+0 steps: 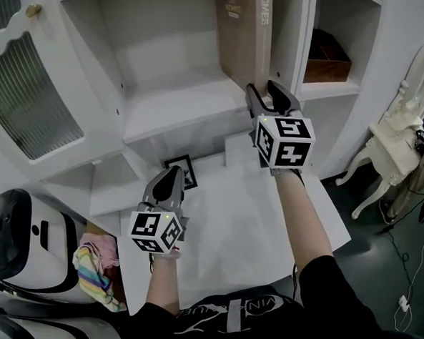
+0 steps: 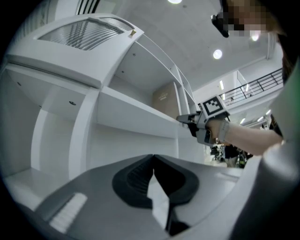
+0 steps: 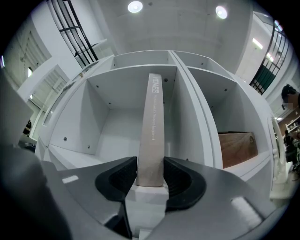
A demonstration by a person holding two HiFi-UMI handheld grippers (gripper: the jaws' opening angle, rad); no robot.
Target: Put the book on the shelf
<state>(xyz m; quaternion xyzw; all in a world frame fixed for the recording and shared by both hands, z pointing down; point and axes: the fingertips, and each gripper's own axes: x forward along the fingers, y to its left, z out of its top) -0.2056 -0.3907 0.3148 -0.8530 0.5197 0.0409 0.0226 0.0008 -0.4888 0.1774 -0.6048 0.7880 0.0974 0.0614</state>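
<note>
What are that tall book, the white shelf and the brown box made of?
Book: matte beige cover, likely card or cloth; no gloss. Shelf: smooth white painted or laminated board, peg holes. Box: warm brown, matte, probably wood.

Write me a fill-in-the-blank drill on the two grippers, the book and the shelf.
The right gripper is shut on the tan book, holding it ____ inside the white shelf.
On the left gripper the jaws meet with ____ between them.
The brown box sits in the compartment to the book's ____.
Missing words: upright; nothing; right.
</note>
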